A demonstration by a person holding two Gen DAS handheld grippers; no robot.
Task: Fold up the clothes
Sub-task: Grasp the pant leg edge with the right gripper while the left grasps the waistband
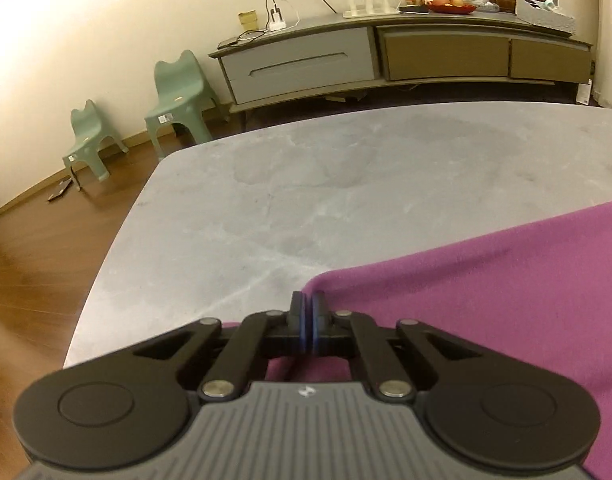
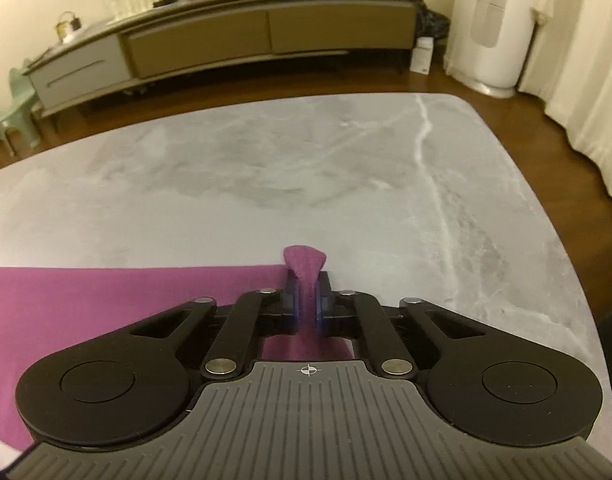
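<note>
The right fingers (image 2: 306,300) pinch a bunched corner of the purple cloth (image 2: 126,300); the left fingers (image 1: 307,312) are pressed together at its other corner, grip unclear. The cloth lies flat on the marble surface (image 2: 266,180). A thin left hold could slip, skewing the fold.

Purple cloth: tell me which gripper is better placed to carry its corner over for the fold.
Right. The right gripper visibly pinches the purple cloth, a tuft poking past its fingertips. The left gripper is shut at the cloth's corner, but no fabric shows between its pads.
</note>
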